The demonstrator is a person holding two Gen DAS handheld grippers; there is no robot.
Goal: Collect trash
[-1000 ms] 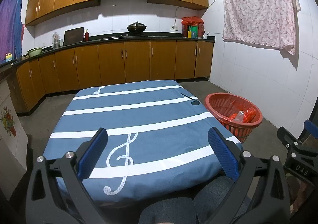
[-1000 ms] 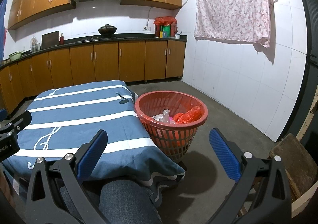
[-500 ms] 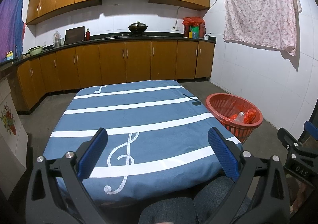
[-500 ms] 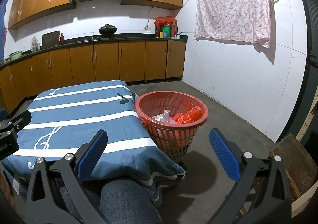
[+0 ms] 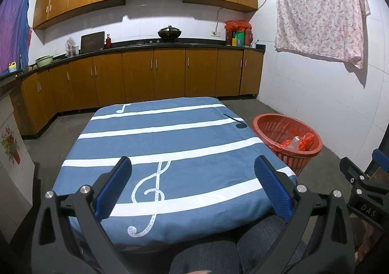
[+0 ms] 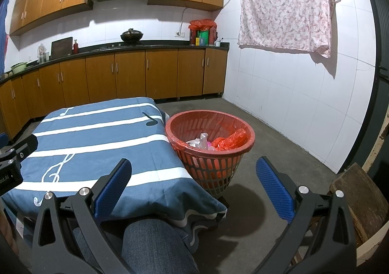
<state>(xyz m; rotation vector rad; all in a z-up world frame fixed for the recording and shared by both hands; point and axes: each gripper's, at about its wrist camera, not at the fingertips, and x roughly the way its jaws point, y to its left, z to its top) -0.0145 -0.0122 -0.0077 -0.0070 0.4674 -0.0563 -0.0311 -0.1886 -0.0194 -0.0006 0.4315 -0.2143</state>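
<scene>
Left wrist view: the left hand-held gripper (image 5: 193, 176) is hovering spread and empty over the blue music-note-patterned cloth-covered desk (image 5: 170, 132), which is showing no trash.

Right wrist view: the right hand-held gripper (image 6: 193, 176) is hanging spread, empty, near the round red plastic lattice basket (image 6: 210, 139) just beside the desk, already holding crumpled wrappers and red bag scraps (image 6: 216, 141). Scanning the floor around the basket is probably the sensible step before closing either gripper.

Both wrist views low, forward, sharing table (image 5: 170, 132), basket (image 6: 243, 128)

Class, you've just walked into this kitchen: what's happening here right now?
A seated person holds two grippers, both open and empty. The left gripper points over the blue striped tablecloth, which shows no trash. The right gripper faces the red basket on the floor, which holds a red plastic bag and clear wrappers.
</scene>
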